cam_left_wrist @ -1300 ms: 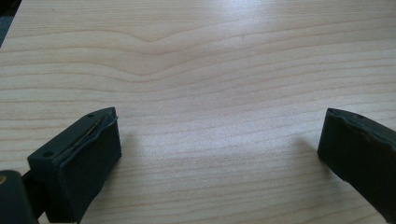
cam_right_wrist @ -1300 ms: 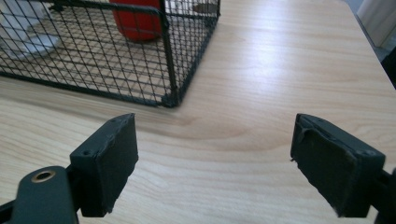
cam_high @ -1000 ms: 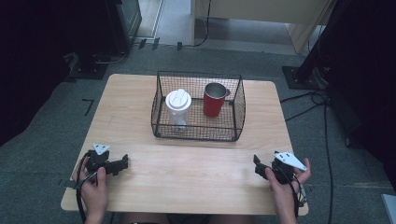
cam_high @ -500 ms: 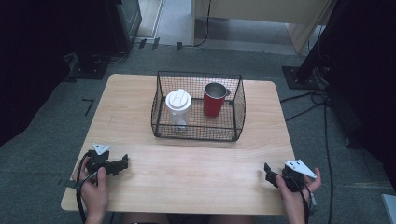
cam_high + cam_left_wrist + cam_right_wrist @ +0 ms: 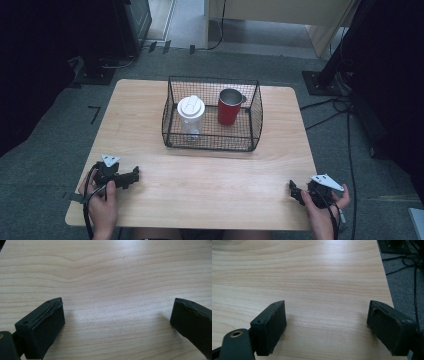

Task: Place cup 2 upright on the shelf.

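From the high view I count one wooden table [image 5: 200, 190], one black wire basket [image 5: 212, 142], two cups and two grippers. The basket stands a little toward twelve o'clock of the table's middle. Inside it, the white lidded cup [image 5: 191, 114] is upright on the nine o'clock side, and the red mug [image 5: 229, 108] with a metal rim is upright on the three o'clock side, the two near each other but apart. My left gripper [image 5: 131, 176] rests at about eight o'clock on the table, held in my left hand [image 5: 104, 202]; my right gripper [image 5: 296, 191] sits at about four o'clock near the table edge, in my right hand [image 5: 322, 210]. Both are well apart from the basket, which lies toward twelve o'clock of them. At this range I can't quite judge the jaw gaps from above.

In the left gripper view, the left gripper [image 5: 117, 322] has its two black jaws spread wide, with bare wood grain between them and nothing held.

In the right gripper view, the right gripper [image 5: 327, 322] likewise has its jaws wide apart over bare wood, with the table edge and grey carpet [image 5: 404, 282] with dark cables toward three o'clock.
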Available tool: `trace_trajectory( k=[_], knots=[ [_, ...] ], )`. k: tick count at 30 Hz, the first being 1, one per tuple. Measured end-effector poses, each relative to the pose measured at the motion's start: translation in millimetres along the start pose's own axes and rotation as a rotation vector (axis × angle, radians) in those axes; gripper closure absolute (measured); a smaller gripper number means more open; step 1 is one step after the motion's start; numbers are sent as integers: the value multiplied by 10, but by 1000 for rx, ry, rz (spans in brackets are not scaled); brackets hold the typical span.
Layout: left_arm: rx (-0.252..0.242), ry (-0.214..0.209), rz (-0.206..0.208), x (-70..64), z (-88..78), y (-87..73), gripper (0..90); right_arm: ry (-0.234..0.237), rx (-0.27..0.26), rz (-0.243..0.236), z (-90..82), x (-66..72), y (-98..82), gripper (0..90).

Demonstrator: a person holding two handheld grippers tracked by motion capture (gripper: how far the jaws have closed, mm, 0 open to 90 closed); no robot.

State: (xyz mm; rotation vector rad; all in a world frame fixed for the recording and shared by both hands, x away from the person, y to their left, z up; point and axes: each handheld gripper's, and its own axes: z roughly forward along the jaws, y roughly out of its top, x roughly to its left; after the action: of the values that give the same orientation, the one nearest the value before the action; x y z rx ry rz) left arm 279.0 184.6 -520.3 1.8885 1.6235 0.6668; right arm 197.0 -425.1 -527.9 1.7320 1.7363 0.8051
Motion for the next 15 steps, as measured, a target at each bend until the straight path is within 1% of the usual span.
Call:
trace_trajectory(
  k=[3, 7, 9, 10, 12, 13, 15],
  knots=[
    [0, 0, 0, -2, -1, -1, 0, 0, 1, -4, 1, 1, 0, 152],
    [-1, 0, 0, -2, -1, -2, 0, 17, 2, -17, 4, -9, 0, 147],
    [-1, 0, 0, -2, -1, -2, 0, 17, 3, -18, 4, -10, -1, 144],
    [-1, 0, 0, -2, -1, -2, 0, 21, 4, -23, 8, -10, 1, 130],
    [-1, 0, 0, -2, -1, -2, 0, 11, 11, -12, 11, -16, 3, 100],
    [-1, 0, 0, -2, -1, -2, 0, 0, 13, -1, 14, -20, 4, 92],
    [-1, 1, -1, -5, -2, -3, 0, -6, 14, 5, 15, -23, 5, 90]
  ],
)
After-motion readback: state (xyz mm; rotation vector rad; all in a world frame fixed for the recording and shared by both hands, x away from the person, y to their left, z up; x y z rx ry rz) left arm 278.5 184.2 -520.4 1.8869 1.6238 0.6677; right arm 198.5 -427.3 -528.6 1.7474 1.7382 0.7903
